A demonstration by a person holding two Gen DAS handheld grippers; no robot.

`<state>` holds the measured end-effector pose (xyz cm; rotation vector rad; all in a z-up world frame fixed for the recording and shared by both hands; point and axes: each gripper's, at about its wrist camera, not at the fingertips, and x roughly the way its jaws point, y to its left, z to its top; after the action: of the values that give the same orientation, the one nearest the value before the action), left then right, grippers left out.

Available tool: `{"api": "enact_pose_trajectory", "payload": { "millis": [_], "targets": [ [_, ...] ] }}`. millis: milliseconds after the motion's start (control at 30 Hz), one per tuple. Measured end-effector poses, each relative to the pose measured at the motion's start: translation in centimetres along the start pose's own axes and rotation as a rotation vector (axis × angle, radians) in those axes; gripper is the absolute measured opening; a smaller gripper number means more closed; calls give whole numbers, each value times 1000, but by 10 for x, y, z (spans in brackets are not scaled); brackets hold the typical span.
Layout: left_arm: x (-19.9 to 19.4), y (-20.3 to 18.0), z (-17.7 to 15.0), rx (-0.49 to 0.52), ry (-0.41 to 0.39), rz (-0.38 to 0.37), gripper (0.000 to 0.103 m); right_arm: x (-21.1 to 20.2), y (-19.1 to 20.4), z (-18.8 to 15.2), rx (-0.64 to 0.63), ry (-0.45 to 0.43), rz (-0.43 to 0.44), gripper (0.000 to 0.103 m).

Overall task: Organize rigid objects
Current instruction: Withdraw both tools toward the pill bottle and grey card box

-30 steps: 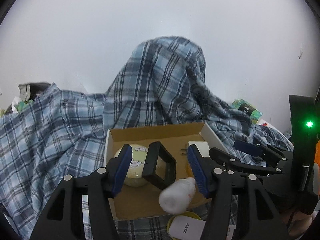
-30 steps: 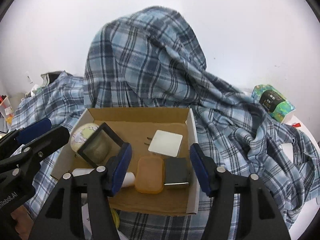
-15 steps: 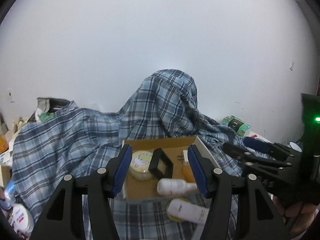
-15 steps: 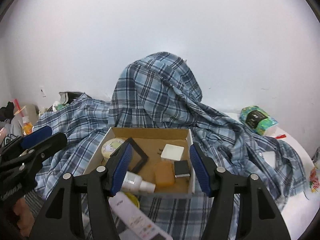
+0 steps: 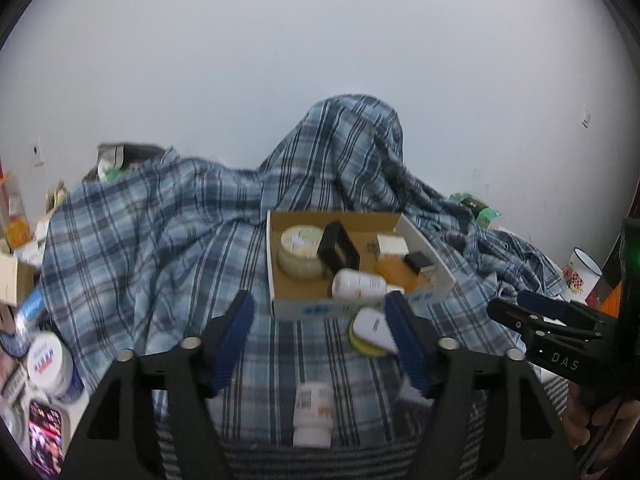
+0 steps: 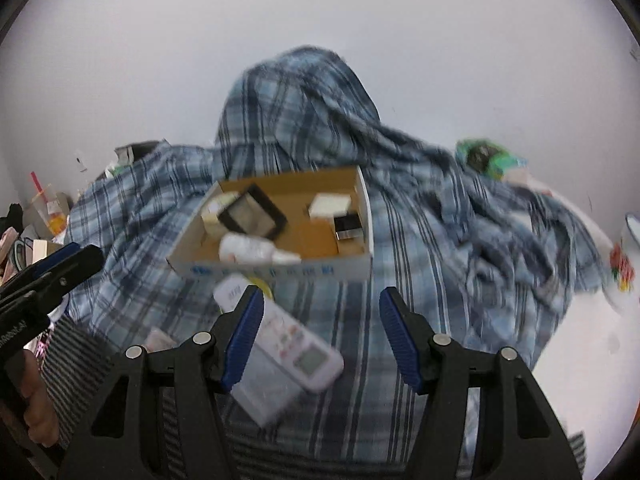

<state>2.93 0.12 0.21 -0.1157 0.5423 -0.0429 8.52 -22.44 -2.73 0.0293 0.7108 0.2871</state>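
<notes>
Blue-and-white plaid cloth [image 5: 168,240], soft and rumpled, covers the surface before me and rises to a draped hump against a plain white wall. On it sits a shallow cardboard box [image 5: 276,280], brown inside with a white outer wall. Inside the box, in the left wrist view, are a round cream-coloured jar [image 5: 298,254], a black square frame [image 5: 338,248] leaning tilted against it, a white bottle [image 5: 358,283] lying on its side, a flat orange block [image 5: 394,270], a small white square box [image 5: 392,245] and a small dark box [image 5: 418,260].

My left hand-held gripper [image 5: 320,340] hangs in front of the box with its ribbed blue pads wide apart; its jaws have just been opening and nothing is between them. Below it on the cloth lies a white pill bottle [image 5: 314,412] with an orange label.

My right hand-held gripper [image 6: 322,334] stands partly open and grips nothing. A white remote control [image 6: 292,344] with a small grey screen lies on the cloth beneath, just beside its left pad, resting across a yellow round lid [image 6: 262,282] near the box's front wall.
</notes>
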Motion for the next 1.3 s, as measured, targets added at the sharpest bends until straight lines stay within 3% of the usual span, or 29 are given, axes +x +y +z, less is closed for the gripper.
{"api": "enact_pose_trajectory", "payload": {
  "millis": [33, 200, 500, 1300],
  "targets": [
    [0, 2, -6, -9, 9, -2, 88, 1, -2, -5, 6, 12, -7, 59],
    [6, 8, -25, -36, 53, -8, 88, 4, -7, -20, 15, 48, -25, 59],
    [24, 5, -54, 6, 114, -1, 88, 9, -6, -37, 15, 42, -59, 59],
    [29, 14, -55, -44, 131, -48, 88, 16, 10, -36, -19, 72, -55, 59]
  ]
}}
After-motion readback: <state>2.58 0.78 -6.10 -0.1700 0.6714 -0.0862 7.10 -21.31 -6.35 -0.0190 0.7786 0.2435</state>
